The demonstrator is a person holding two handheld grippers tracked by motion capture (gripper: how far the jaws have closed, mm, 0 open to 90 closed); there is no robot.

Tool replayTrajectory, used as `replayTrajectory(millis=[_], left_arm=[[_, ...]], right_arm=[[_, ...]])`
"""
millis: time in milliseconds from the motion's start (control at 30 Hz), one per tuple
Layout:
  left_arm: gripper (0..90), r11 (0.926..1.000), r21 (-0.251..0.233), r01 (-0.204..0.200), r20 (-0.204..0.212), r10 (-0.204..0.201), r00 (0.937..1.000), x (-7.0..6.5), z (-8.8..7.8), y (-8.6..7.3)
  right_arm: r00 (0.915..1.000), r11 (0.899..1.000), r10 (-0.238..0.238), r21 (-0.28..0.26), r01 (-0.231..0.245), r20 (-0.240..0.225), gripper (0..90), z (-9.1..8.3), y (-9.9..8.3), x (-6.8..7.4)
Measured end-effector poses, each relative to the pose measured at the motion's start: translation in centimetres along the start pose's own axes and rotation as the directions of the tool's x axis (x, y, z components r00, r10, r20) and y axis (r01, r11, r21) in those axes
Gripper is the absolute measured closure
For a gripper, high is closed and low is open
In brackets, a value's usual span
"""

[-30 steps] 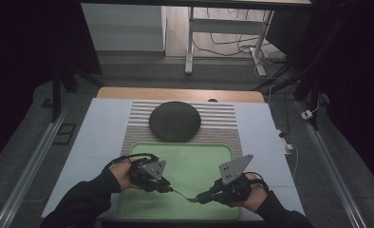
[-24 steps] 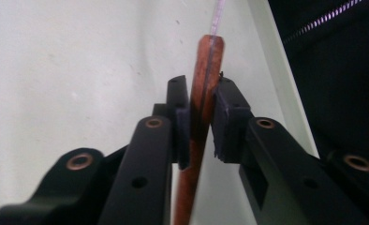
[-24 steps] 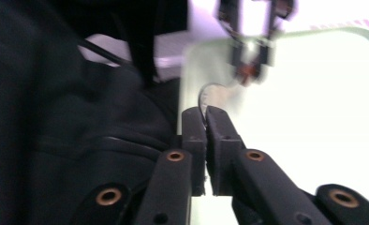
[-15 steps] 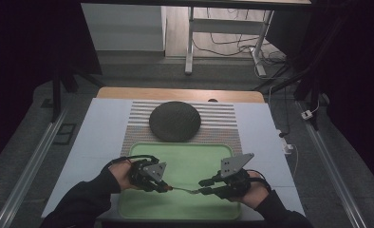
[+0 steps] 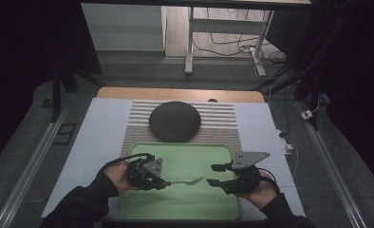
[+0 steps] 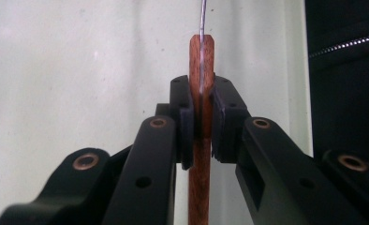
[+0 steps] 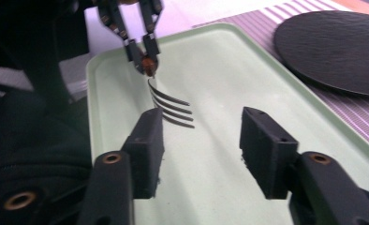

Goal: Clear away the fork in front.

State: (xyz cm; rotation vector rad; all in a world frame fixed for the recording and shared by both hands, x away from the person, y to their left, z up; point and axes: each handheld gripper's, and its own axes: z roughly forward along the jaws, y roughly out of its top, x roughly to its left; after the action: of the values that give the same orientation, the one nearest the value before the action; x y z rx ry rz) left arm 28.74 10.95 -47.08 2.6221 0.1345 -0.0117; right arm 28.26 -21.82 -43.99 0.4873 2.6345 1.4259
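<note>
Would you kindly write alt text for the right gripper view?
A fork with a wooden handle is held over a pale green tray by the left gripper. Nearer, the right gripper is open and holds nothing. A dark round plate lies on a striped mat.

The fork (image 5: 187, 181) has a reddish-brown wooden handle (image 6: 201, 140) and a thin metal neck ending in four slim, curved tines (image 7: 173, 110). It is held above the pale green tray (image 5: 223, 209), roughly level over the tray's near half, handle toward the tray's left side and tines pointing toward its right side. The handle is pinched at its end, and the tines hang free.
</note>
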Motion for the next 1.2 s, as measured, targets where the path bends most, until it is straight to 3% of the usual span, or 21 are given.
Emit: replayTrajectory(millis=[67,100,167,233,333,400,433,467,500,600,733,767,867,967,1033,1067,1100,1133,1167,1200], left_arm=[[79.7,0.9995,-0.001,0.03,-0.007,-0.03,0.9995,-0.1,-0.1,-0.2],[79.7,0.9987,-0.008,0.051,-0.008,-0.051,0.9987,-0.2,-0.2,-0.4],[79.7,0.9965,-0.013,0.083,-0.014,-0.083,0.9964,-0.2,-0.3,-0.6],[79.7,0.9941,-0.012,0.107,-0.026,-0.108,0.9938,-0.3,-0.5,-0.9],[79.7,0.9859,-0.007,0.167,-0.053,-0.167,0.9845,-0.4,-0.8,-1.3],[79.7,0.9808,-0.003,0.195,-0.068,-0.195,0.9785,-0.6,-0.9,-1.5],[79.6,0.9738,-0.007,0.227,-0.08,-0.227,0.9706,-0.7,-1.1,-1.8],[79.7,0.9738,-0.007,0.227,-0.08,-0.227,0.9706,-0.7,-1.1,-1.8],[79.7,0.9693,-0.013,0.246,-0.086,-0.246,0.9655,-0.7,-1.2,-1.9],[79.6,0.9554,-0.026,0.294,-0.1,-0.295,0.9502,-0.8,-1.5,-2.4],[79.6,0.9321,-0.047,0.359,-0.115,-0.362,0.925,-1.0,-1.8,-2.9],[79.6,0.9228,-0.054,0.381,-0.121,-0.385,0.9149,-1.0,-1.8,-3.1],[79.6,0.905,-0.061,0.421,-0.128,-0.425,0.8959,-1.3,-1.7,-3.3],[79.6,0.8858,-0.071,0.459,-0.134,-0.464,0.8756,-1.6,-1.6,-3.5],[79.6,0.8726,-0.071,0.483,-0.135,-0.488,0.8621,-1.8,-1.5,-3.7],[79.5,0.8665,-0.069,0.494,-0.141,-0.499,0.855,-1.8,-1.5,-3.7],[79.5,0.8622,-0.069,0.502,-0.145,-0.506,0.85,-1.9,-1.5,-3.8],[79.5,0.8511,-0.068,0.521,-0.15,-0.525,0.8379,-1.9,-1.4,-3.9],[79.5,0.8432,-0.069,0.533,-0.152,-0.537,0.8297,-1.9,-1.4,-4.0],[79.5,0.8301,-0.072,0.553,-0.153,-0.557,0.8163,-2.0,-1.3,-4.1]], right_arm=[[0.9998,1.0,0.013,-0.003,-0.013,0.013,43.9,-0.1,0.0,0.0],[0.9985,1.0,0.021,0.007,-0.021,0.051,40.9,-0.2,-0.1,0.2],[0.9978,1.0,0.021,0.014,-0.022,0.063,39.2,-0.3,-0.2,0.3],[0.9941,0.999,0.03,0.028,-0.033,0.105,34.3,-0.3,-0.5,0.6],[0.9879,0.998,0.043,0.04,-0.05,0.149,30.9,-0.7,-0.8,0.8],[0.9865,0.997,0.055,0.037,-0.061,0.154,29.6,-0.8,-0.9,0.8],[0.9785,0.995,0.079,0.038,-0.087,0.191,26.6,-1.2,-1.2,0.9],[0.976,0.995,0.087,0.038,-0.096,0.2,25.2,-1.3,-1.3,0.9],[0.976,0.995,0.087,0.038,-0.096,0.2,25.2,-1.3,-1.3,0.9],[0.9608,0.99,0.118,0.043,-0.133,0.251,18.1,-1.9,-1.9,1.0],[0.953,0.986,0.136,0.058,-0.157,0.271,16.8,-2.3,-2.6,1.0],[0.9504,0.985,0.142,0.058,-0.164,0.277,16.0,-2.6,-2.9,1.1],[0.9465,0.984,0.153,0.04,-0.171,0.284,13.5,-2.9,-3.3,1.3],[0.9298,0.981,0.183,0.01,-0.196,0.32,10.3,-3.8,-4.0,1.5],[0.9278,0.979,0.19,0.003,-0.202,0.321,9.5,-4.0,-4.1,1.5],[0.9182,0.975,0.21,-0.007,-0.22,0.336,8.8,-4.4,-4.4,1.5],[0.9182,0.975,0.21,-0.007,-0.22,0.336,8.8,-4.4,-4.4,1.5],[0.9084,0.972,0.224,-0.008,-0.236,0.353,7.8,-4.7,-4.6,1.5],[0.9084,0.972,0.224,-0.008,-0.236,0.353,7.8,-4.7,-4.6,1.5],[0.9008,0.969,0.233,-0.011,-0.246,0.366,6.1,-4.8,-4.8,1.6]])
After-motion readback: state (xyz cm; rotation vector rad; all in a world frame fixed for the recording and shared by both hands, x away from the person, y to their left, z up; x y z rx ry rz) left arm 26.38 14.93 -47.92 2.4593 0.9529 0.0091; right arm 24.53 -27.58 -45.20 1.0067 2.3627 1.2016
